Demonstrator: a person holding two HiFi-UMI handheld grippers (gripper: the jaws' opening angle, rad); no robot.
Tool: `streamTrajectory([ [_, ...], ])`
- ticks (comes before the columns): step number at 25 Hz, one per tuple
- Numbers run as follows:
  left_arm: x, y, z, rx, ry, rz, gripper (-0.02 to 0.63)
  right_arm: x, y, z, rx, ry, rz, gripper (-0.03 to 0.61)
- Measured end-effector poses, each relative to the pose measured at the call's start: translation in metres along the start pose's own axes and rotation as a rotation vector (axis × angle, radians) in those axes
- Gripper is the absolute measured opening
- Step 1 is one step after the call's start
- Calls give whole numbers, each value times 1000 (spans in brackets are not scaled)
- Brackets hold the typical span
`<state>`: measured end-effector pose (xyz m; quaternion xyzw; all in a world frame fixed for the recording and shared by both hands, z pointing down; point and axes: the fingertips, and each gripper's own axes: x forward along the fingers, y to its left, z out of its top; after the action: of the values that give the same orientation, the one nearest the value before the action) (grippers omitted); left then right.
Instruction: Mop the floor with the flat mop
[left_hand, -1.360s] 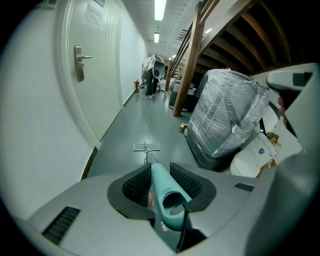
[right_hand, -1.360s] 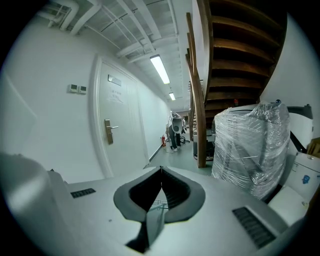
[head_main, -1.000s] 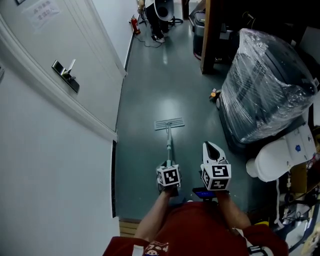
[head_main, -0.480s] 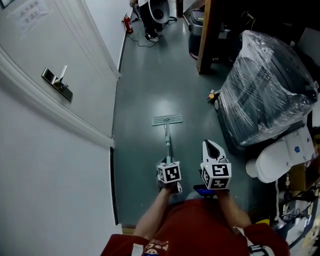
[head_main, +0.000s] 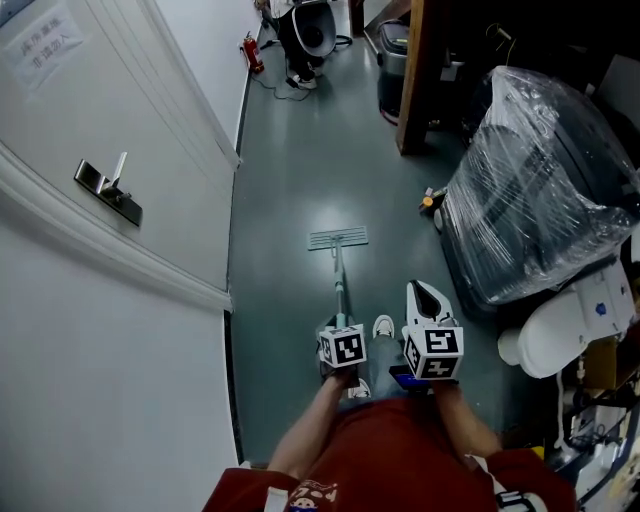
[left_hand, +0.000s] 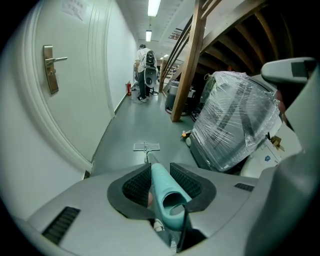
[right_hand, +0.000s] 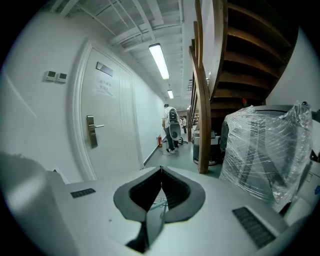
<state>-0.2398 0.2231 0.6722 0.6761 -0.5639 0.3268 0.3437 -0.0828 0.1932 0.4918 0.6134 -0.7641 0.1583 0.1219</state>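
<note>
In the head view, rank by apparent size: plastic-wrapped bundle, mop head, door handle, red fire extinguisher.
1. plastic-wrapped bundle
2. door handle and mop head: about alike; the handle sits nearer the camera, so not ranked
3. fire extinguisher, smallest

This was a narrow service corridor in an office-type building, partly used for storage. A long grey-green floor (head_main: 300, 150) ran between a white wall and stored goods. A white door (head_main: 130, 110) bore a metal lever handle (head_main: 108, 185) and a paper notice (head_main: 48, 40), with two small control panels (right_hand: 55, 76) on the wall beside it. Strip lights (right_hand: 159, 60) lined the ceiling. A red fire extinguisher (head_main: 251, 50) stood by the skirting. A wooden staircase (right_hand: 240, 55) rose on a wooden post (head_main: 418, 70), and under it sat a bulky load (head_main: 540, 190) wrapped in clear film. A person (left_hand: 144, 72) stood far down the passage
</note>
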Motion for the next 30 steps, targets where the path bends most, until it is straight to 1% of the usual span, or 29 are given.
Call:
streamTrajectory([
  [5,32,-6,46,-18,-3,-6,130,52,-23,21,-7,2,15,18],
  [8,51,-7,77,-30,-2,12,130,87,-37,35,-11,12,35,18],
  [13,77,-9,128,-59,3,16,130,142,-52,64,-29,23,69,18],
  [18,107,-14,174,-67,9,23,130,190,-69,91,-33,22,91,18],
  [26,157,-31,250,-71,8,39,130,262,-122,121,-22,25,101,18],
  [30,179,-37,285,-85,-8,37,130,294,-141,135,-25,16,112,18],
])
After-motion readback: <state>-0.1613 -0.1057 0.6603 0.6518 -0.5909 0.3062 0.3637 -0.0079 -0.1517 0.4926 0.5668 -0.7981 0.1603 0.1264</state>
